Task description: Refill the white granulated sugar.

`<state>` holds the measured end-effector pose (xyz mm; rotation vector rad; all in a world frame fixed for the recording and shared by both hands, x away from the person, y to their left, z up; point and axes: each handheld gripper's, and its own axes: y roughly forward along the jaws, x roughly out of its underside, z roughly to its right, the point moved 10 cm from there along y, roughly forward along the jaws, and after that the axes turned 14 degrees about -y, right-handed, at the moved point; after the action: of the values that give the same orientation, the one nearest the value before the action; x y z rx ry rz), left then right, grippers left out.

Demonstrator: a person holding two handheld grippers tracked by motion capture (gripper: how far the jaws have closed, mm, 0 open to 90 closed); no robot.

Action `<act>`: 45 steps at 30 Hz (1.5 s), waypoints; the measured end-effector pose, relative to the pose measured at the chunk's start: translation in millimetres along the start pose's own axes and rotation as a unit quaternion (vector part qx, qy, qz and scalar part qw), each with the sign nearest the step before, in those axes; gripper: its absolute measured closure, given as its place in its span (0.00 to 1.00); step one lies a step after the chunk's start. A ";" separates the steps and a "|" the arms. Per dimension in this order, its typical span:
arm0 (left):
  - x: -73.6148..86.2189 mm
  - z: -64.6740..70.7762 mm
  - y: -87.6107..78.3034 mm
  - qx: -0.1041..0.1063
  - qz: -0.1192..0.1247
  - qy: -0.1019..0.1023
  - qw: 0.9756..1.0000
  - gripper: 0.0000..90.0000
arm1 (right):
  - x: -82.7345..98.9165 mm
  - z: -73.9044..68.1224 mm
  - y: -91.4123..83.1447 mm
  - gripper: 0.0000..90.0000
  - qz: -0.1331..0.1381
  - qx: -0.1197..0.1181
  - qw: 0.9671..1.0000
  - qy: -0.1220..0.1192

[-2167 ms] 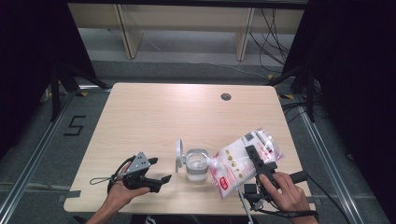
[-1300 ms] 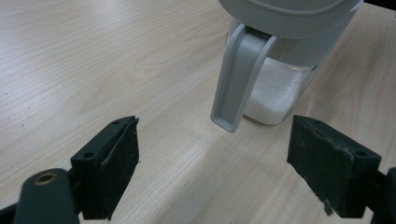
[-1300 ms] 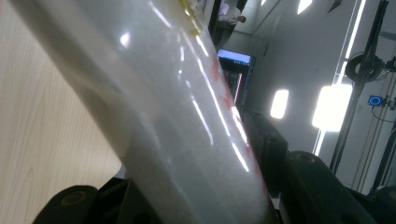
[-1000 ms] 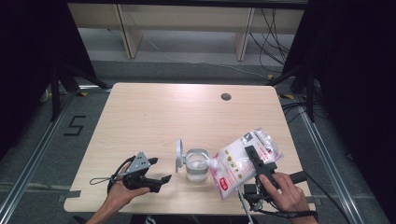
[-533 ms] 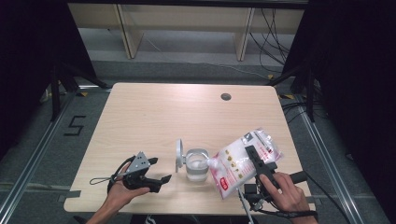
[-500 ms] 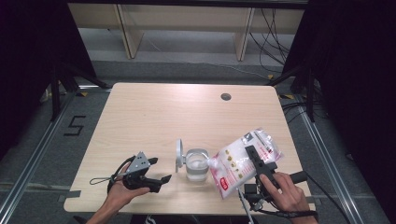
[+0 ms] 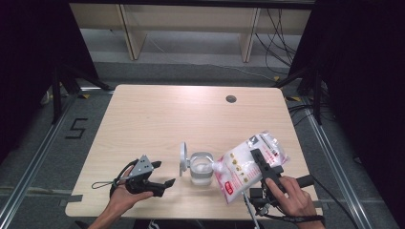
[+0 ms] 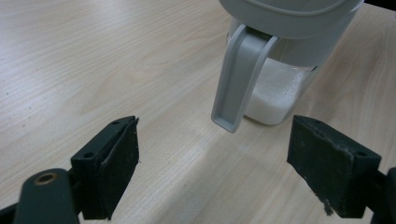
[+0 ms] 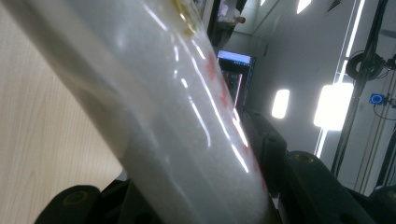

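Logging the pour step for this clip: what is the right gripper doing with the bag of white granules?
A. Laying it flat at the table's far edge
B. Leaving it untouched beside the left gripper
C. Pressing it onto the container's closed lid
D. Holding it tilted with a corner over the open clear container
D: in the high view the right gripper clamps the bag, tilted with its lower corner at the mouth of the clear container, whose lid stands flipped open.

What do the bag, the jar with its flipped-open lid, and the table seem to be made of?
Bag: thin glossy plastic film, judging by its sheen, printed red, with white grains inside. Jar: clear glass or rigid plastic, since the white contents show through. Its lid: matte grey moulded plastic. Table: pale wood-grain top, likely laminate, smooth with a soft sheen.
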<state>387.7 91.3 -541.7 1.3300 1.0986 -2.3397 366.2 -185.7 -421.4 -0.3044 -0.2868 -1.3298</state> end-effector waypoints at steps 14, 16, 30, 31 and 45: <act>0.0 0.0 -0.1 0.000 0.000 0.000 1.000 0.18 | -1.3 3.3 0.6 0.74 0.008 0.001 1.000 -0.016; 0.1 0.0 0.0 0.000 0.000 0.001 1.000 0.18 | -1.7 4.8 1.1 0.74 0.010 0.004 1.000 -0.023; 0.3 0.3 0.4 0.000 0.000 0.003 1.000 0.18 | -2.4 5.8 1.0 0.74 0.012 0.011 1.000 -0.023; 0.3 0.3 0.4 0.000 -0.001 0.004 1.000 0.18 | -1.4 6.4 0.0 0.74 0.008 0.004 1.000 -0.030; 0.4 0.6 0.4 0.000 -0.001 0.004 1.000 0.18 | -2.5 9.6 0.2 0.74 0.011 0.012 0.999 -0.037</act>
<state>387.3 90.7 -542.1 1.3412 1.1021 -2.3384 365.6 -179.7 -413.5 -0.3356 -0.3596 -1.2951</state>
